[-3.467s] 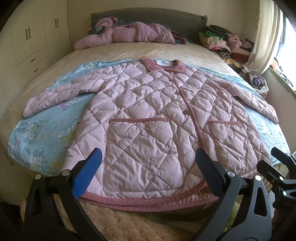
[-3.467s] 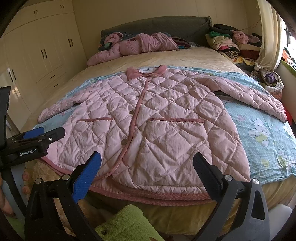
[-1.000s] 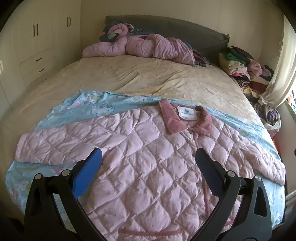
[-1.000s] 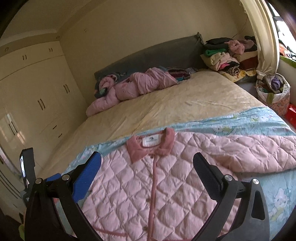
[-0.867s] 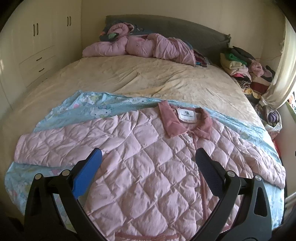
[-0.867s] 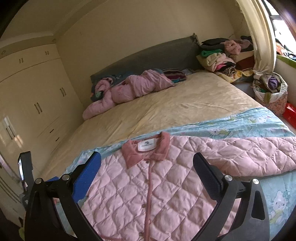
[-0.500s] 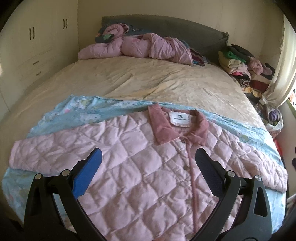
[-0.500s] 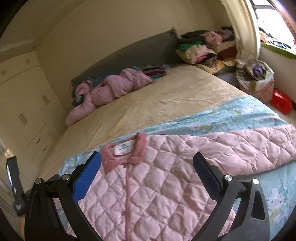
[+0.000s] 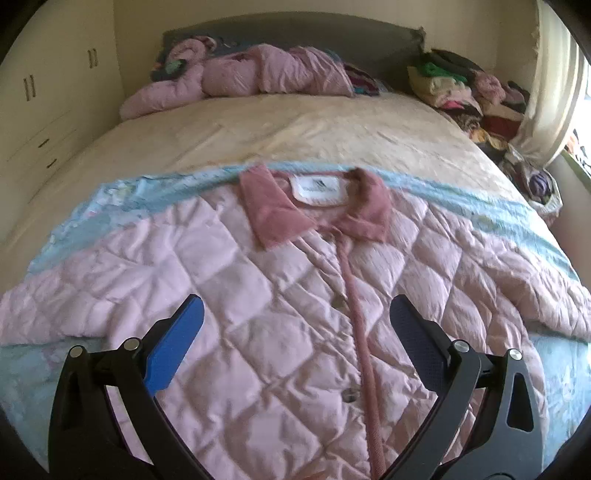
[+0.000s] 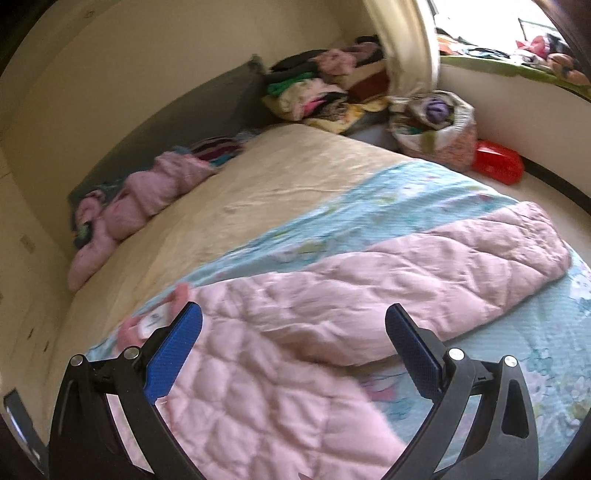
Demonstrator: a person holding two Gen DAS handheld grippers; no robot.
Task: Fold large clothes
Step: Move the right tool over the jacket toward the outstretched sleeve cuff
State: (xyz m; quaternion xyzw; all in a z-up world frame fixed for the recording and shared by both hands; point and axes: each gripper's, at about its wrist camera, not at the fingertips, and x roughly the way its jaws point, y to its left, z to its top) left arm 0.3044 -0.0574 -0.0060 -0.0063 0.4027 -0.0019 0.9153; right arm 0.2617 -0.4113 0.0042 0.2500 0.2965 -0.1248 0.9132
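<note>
A large pink quilted jacket (image 9: 258,295) lies flat and face up on a light blue cartoon sheet (image 9: 122,192) on the bed. Its darker pink collar (image 9: 273,214) with a white label points to the headboard. My left gripper (image 9: 295,332) is open and empty, hovering over the jacket's chest near the button strip. My right gripper (image 10: 291,343) is open and empty, above the jacket's right shoulder, where the right sleeve (image 10: 443,266) stretches out sideways over the sheet (image 10: 406,199).
A crumpled pink garment (image 9: 236,74) lies by the grey headboard (image 9: 295,33). A pile of clothes (image 10: 314,92), a full bag (image 10: 436,125) and a red box (image 10: 498,162) stand right of the bed. Wardrobes (image 9: 40,103) line the left wall.
Both grippers have moved up from the jacket's hem to its collar end. The right gripper has swung right toward the sleeve. Both stayed open.
</note>
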